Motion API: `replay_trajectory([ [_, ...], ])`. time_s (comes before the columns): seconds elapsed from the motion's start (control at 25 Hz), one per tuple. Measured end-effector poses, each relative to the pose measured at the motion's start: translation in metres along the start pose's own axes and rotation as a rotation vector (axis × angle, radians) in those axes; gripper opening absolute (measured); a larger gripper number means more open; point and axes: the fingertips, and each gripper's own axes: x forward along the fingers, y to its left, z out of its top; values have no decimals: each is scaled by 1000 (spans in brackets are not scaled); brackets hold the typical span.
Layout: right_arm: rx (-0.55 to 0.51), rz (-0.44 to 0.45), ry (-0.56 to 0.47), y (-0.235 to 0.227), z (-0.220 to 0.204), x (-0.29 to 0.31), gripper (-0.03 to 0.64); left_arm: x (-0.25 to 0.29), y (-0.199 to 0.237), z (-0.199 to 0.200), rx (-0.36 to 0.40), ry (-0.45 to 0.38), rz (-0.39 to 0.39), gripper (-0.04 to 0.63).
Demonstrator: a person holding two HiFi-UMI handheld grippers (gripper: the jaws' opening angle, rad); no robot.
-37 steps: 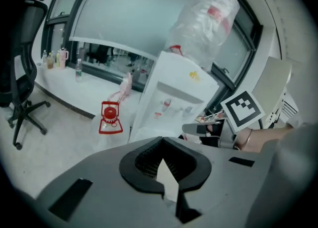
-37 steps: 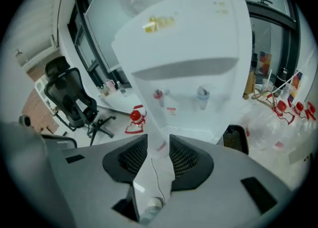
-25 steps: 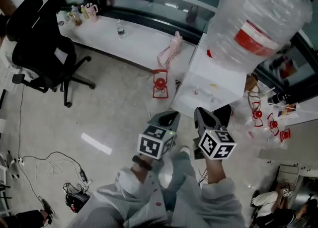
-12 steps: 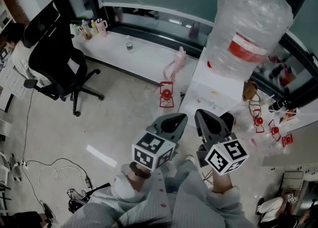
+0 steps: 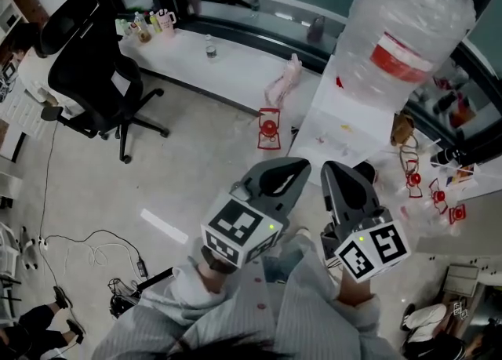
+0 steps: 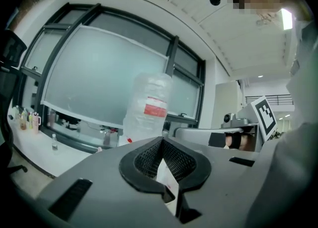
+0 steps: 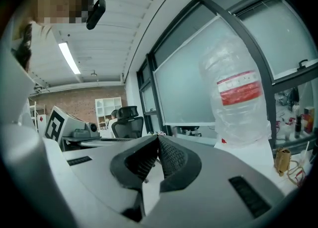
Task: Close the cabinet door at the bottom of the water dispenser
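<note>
The white water dispenser stands by the window wall with a big clear bottle bearing a red label on top. Its bottom cabinet door is hidden behind the two grippers in the head view. My left gripper and right gripper are held side by side in front of the dispenser, apart from it, both pointing toward it. The left gripper has its tips together, empty, with the bottle beyond. The right gripper is shut on nothing, and the bottle rises to its right.
A black office chair stands at the left. A low white ledge with small bottles runs under the window. A red object sits on the floor left of the dispenser, with red clutter to its right. Cables lie lower left.
Both grippers have risen toward the head camera and look larger, still side by side. The dispenser's lower part is now more covered by them.
</note>
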Motion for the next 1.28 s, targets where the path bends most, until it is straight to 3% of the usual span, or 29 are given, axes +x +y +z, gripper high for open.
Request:
replay_trajectory([
  [1.28,-24,44,29,22,-5,11,14,-11,7,-8,30,23,19,11],
])
